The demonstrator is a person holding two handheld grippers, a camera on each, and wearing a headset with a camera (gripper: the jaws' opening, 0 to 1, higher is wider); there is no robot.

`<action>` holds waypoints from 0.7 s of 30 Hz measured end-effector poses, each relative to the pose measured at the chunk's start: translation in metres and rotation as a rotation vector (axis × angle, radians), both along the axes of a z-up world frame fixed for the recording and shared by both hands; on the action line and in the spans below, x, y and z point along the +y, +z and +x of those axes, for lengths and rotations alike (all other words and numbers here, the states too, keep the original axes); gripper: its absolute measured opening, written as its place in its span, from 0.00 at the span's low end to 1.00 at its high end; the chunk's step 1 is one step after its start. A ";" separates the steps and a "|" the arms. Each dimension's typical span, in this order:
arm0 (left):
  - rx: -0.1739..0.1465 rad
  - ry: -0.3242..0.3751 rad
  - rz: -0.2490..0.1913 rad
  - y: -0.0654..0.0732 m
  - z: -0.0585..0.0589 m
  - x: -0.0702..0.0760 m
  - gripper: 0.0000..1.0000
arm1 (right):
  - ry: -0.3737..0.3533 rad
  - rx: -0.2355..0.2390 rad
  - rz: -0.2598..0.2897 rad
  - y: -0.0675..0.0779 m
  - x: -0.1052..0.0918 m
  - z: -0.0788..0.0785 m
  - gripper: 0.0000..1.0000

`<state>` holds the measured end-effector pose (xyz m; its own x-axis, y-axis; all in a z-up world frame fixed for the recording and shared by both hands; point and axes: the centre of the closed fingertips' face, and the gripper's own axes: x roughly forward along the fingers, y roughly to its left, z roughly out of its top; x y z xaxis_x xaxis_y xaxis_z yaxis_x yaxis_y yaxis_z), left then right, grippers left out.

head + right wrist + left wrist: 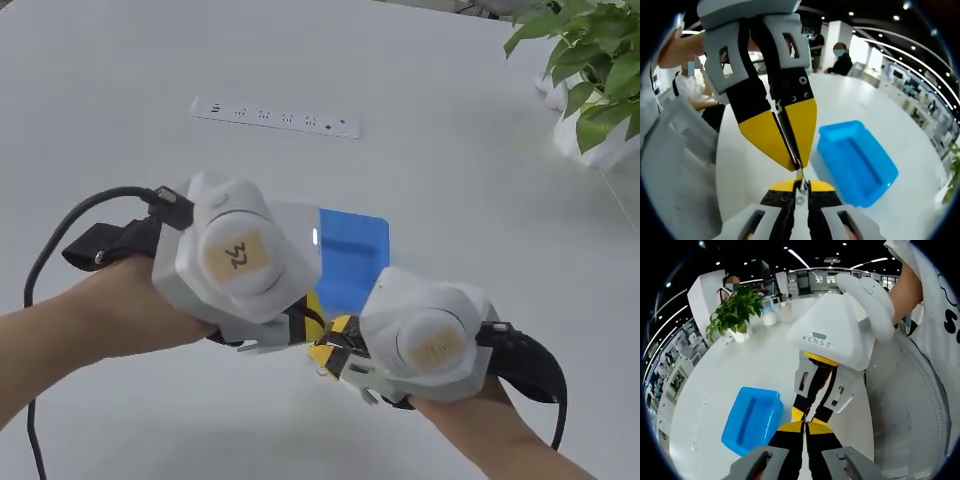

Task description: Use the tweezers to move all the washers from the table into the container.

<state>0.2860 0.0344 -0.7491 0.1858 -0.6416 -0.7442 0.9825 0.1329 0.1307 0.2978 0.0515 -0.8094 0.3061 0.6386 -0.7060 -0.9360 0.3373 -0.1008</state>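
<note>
The blue container (352, 255) (752, 420) (857, 162) sits open on the white table, just beyond both grippers. My left gripper (315, 318) (804, 429) (797, 167) is shut on thin metal tweezers (786, 130), which run between its yellow-tipped jaws and point at the right gripper. The right gripper (330, 352) (807, 416) (801, 187) meets it tip to tip, with its jaws closed around the tweezers' point. A small round thing shows in the slit between the right jaws; I cannot tell whether it is a washer.
A white power strip (275, 116) lies at the back of the table. A potted plant (590, 70) (735, 312) stands at the far right corner. A black cable (60, 230) loops off the left hand. People stand beyond the table.
</note>
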 end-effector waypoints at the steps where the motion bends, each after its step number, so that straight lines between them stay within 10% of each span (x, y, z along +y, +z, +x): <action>1: -0.007 -0.001 0.001 0.003 -0.001 0.000 0.00 | 0.004 -0.006 -0.001 0.004 0.000 -0.001 0.05; 21: -0.152 -0.027 0.005 0.058 0.014 0.000 0.00 | 0.029 -0.141 -0.023 0.062 0.003 0.020 0.04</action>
<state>0.3004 0.0340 -0.6909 0.2794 -0.6442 -0.7120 0.9544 0.1054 0.2792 0.3180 0.0545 -0.7478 0.3847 0.6332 -0.6716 -0.9214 0.3062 -0.2391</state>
